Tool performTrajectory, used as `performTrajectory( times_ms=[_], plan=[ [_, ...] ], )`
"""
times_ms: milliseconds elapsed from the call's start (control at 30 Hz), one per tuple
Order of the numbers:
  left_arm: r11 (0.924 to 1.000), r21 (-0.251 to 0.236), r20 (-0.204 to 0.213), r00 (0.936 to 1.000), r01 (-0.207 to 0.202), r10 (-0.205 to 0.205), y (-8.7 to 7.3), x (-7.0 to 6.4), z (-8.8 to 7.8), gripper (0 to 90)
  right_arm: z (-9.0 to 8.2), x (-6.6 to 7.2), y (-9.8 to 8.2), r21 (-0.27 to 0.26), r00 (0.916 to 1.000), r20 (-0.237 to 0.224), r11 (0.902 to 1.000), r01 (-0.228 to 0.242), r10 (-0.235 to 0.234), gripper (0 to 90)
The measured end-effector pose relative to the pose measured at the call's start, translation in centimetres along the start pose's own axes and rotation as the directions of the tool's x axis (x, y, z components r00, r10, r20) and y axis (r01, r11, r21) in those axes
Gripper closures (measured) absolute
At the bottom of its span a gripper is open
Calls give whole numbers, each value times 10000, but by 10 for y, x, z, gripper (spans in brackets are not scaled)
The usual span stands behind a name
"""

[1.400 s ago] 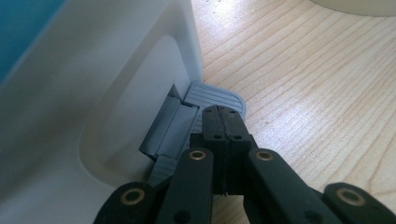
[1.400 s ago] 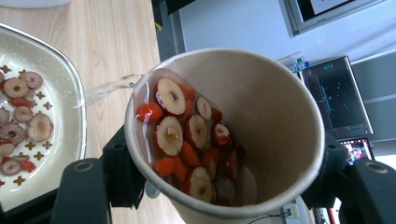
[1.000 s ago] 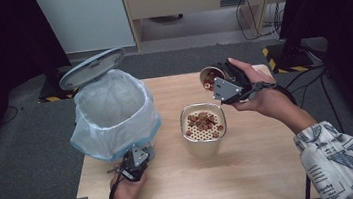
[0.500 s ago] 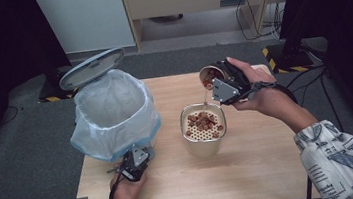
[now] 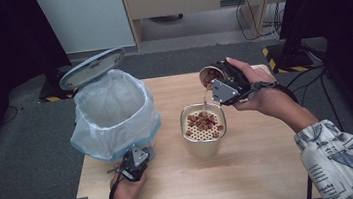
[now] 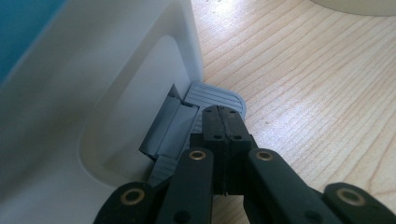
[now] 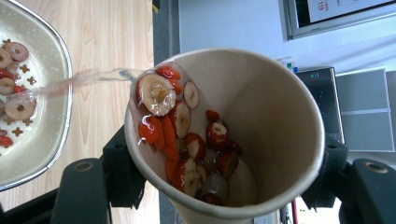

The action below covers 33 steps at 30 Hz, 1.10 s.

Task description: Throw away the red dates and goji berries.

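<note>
Right gripper [image 7: 224,186]: jaws clamping a tilted paper cup [image 7: 261,121] from both sides, pouring.
Cup contents: wet red fruit slices [image 7: 187,149] sliding to the lip; liquid streaming into the strainer container [image 5: 203,134] below.
Left gripper [image 6: 225,123]: jaws closed together, holding nothing, tips pressing the grey pedal [image 6: 212,95] of the pedal bin [image 5: 113,114].
</note>
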State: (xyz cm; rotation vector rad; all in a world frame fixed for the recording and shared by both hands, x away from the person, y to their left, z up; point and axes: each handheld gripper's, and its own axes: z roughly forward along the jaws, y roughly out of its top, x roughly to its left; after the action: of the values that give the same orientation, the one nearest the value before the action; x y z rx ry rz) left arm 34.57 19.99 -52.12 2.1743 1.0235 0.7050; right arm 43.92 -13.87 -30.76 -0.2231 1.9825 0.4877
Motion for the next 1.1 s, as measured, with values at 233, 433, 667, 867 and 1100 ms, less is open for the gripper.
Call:
performTrajectory(
  times_ms=[233,433,667,867,1100],
  plan=[
    [10000,-2,-2,10000,3,-3,0,0,0,898,-3,-4,2,-61,9999,65,9999,100,-99,308],
    [10000,6,-4,10000,-31,31,0,0,0,898,-6,-10,6,32,9986,335,9992,401,-402,308],
    [10000,10,-8,10000,-30,30,0,0,0,898,-6,-9,10,373,9898,518,9907,1306,-1324,309],
    [10000,13,-10,10000,-24,24,0,0,0,898,-6,-8,11,581,9788,634,9799,1910,-1946,310],
    [10000,13,-3,10000,-25,25,0,0,0,898,-6,-9,11,698,9727,728,9741,2152,-2202,310]
  ],
)
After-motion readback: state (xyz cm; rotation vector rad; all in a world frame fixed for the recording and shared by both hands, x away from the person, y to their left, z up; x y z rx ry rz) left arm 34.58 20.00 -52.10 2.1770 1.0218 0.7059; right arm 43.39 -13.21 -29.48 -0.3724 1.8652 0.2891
